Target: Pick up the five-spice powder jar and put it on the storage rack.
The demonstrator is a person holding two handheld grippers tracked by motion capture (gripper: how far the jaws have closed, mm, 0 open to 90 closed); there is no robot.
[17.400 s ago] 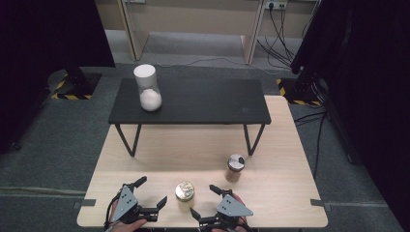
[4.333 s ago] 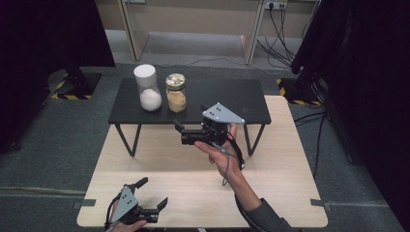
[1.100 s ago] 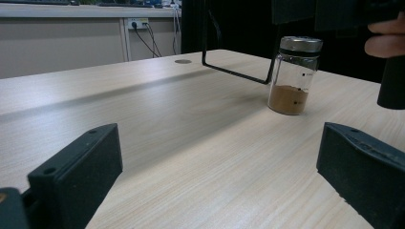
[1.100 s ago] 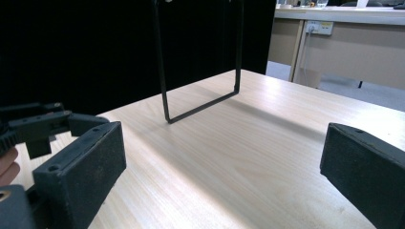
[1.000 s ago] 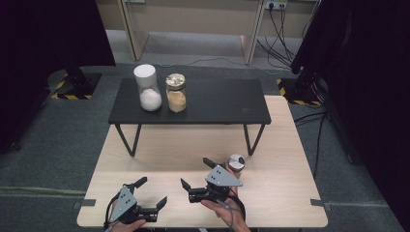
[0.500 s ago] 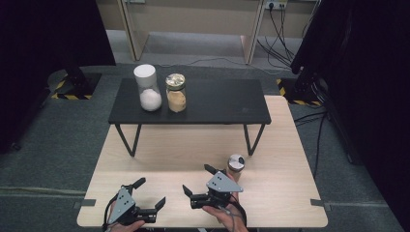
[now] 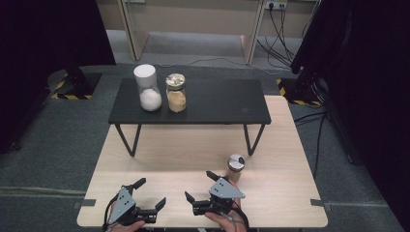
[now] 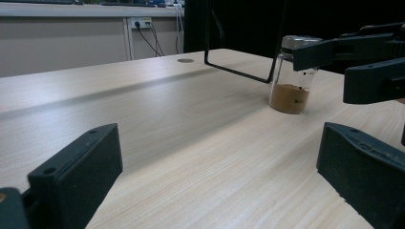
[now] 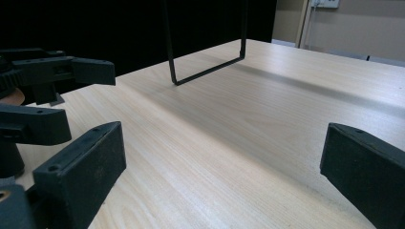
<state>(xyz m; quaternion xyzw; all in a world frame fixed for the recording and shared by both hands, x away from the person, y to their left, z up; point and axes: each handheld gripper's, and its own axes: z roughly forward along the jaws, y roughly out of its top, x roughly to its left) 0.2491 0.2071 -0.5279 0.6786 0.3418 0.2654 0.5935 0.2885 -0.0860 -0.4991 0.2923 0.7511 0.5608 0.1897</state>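
Both grippers rest open and empty at the near edge of the light wooden table [image 7: 159, 159]. In the high view my left gripper [image 7: 151, 193] is at the left and my right gripper [image 7: 199, 186] beside it. A small jar of brown powder [image 7: 236, 166] with a silver lid stands just beyond the right gripper. From the left gripper view, between its wide jaws [image 8: 217, 181], that jar [image 8: 291, 81] stands behind the right gripper [image 8: 363, 62]. The right gripper view has bare wood between its jaws [image 9: 219, 176] and the left gripper [image 9: 47, 95] at the left.
A low black table [image 7: 217, 101] stands across the far half of the wooden one. On its left end are a white-lidded jar of white powder [image 7: 147, 89] and a jar of tan contents [image 7: 176, 93]. Its thin legs [image 7: 251, 140] reach the wood near the small jar.
The tan jar went from the wooden table's front to the black table, carried by the right gripper. Over the last second that gripper drew back to the near edge, open. The left gripper stayed.
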